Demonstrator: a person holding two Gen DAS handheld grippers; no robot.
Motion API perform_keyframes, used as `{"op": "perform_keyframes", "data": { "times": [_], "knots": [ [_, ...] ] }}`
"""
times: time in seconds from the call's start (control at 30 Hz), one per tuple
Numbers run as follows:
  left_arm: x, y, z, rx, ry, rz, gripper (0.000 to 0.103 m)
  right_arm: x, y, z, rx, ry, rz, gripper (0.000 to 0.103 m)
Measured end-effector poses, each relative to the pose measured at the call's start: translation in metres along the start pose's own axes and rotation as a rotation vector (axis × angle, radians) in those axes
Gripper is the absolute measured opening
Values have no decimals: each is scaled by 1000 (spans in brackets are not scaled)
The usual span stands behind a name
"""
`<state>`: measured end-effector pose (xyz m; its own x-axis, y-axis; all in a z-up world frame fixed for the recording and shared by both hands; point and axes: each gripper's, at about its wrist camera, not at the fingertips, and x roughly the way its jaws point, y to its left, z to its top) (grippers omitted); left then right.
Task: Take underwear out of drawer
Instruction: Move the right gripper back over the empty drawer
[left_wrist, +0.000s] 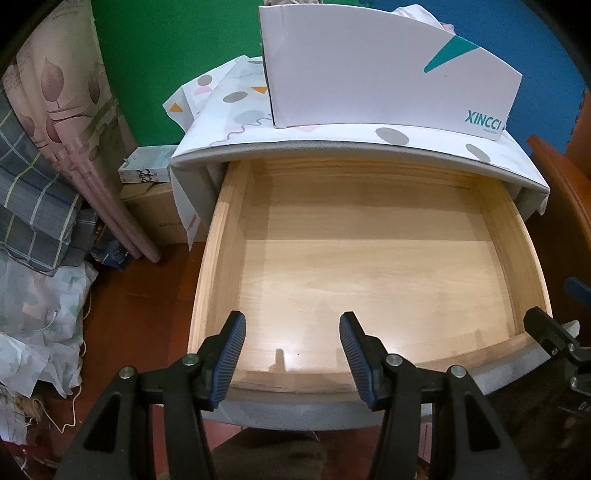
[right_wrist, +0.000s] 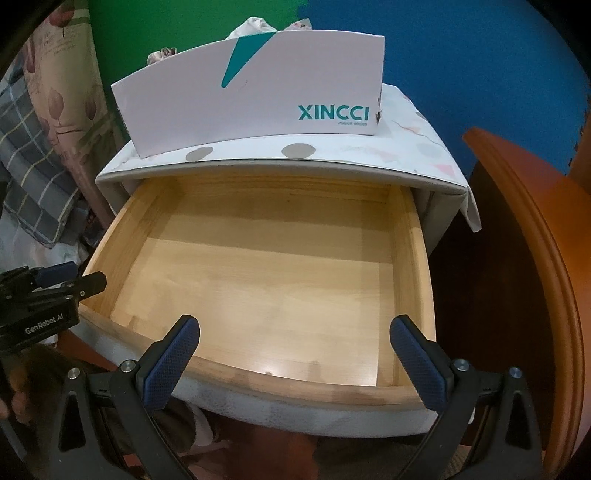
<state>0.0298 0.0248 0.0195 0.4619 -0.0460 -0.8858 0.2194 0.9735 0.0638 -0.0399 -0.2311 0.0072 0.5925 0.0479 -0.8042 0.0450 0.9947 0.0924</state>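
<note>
left wrist view shows our left gripper (left_wrist: 291, 350) spread apart and empty over the pulled-out drawer (left_wrist: 218, 266), its wooden floor bare. our right gripper (right_wrist: 295, 354) is likewise agape, holding nothing. fabric pokes from the white box (right_wrist: 258, 92) on top; we judge the underwear already removed.

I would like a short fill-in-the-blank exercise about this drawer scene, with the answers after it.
1. The wooden drawer is pulled ____.
2. Inside the drawer lies ____.
3. The white box on the cabinet bears the word ____.
4. The jaws of the left gripper and the right gripper hold ____.

Answers: open; nothing; XINCCI; nothing
</note>
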Motion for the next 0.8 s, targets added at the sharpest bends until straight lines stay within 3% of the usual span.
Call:
{"op": "perform_keyframes", "data": {
  "times": [0.8],
  "knots": [
    [-4, -4, 0, 9, -20, 19, 54, 0, -4, 1, 8, -3, -16, 102]
  ]
}}
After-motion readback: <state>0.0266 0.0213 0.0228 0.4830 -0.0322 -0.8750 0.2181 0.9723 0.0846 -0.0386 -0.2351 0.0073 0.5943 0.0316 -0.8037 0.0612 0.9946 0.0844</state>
